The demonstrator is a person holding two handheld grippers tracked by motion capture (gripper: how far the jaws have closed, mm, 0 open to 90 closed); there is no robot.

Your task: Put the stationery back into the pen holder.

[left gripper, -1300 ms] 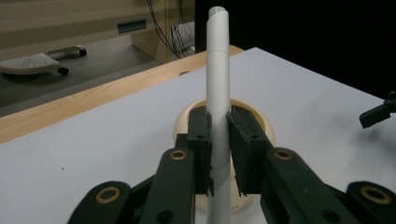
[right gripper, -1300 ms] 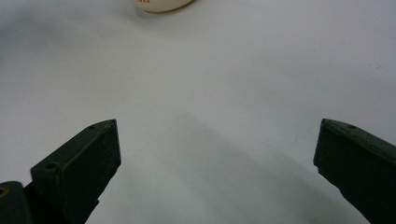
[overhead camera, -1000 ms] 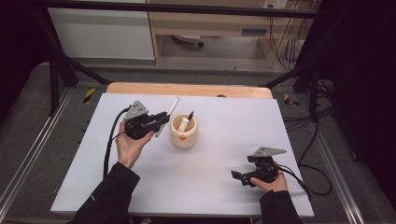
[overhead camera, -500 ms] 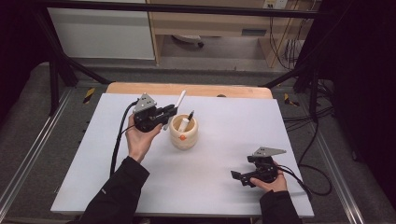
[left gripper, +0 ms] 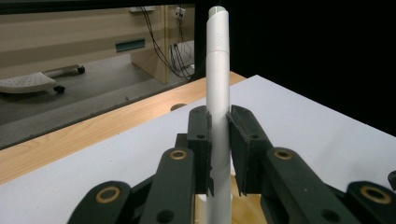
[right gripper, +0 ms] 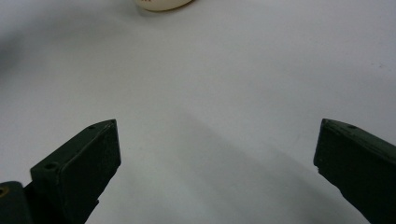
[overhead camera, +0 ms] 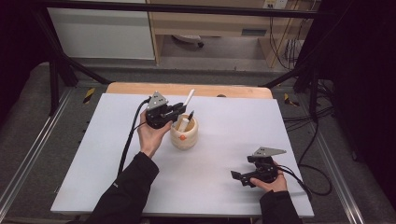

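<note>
My left gripper (overhead camera: 179,112) is shut on a white pen (overhead camera: 190,97), which stands nearly upright over a cream wooden pen cup (overhead camera: 183,136) with an orange dot. The pen's lower end reaches into the cup's mouth, beside a dark pen (overhead camera: 191,114) leaning inside. In the left gripper view the white pen (left gripper: 218,70) is pinched between both pads of that gripper (left gripper: 218,149), and the cup's rim (left gripper: 250,211) shows below. My right gripper (overhead camera: 241,177) rests low on the white mat near the front right, open. In the right gripper view its jaws (right gripper: 217,154) stand wide apart with nothing between them, and the cup's base (right gripper: 161,3) lies far ahead.
The white mat (overhead camera: 243,116) covers a wooden table (overhead camera: 196,88) whose edge shows at the back. Metal frame rails run along both sides. Cables (overhead camera: 308,154) trail off the right edge. A cabinet and shelving stand beyond the table.
My left gripper has carried the white pen to the right, from beside the cup to over it. The pen has tipped more upright. The right gripper has stayed put.
</note>
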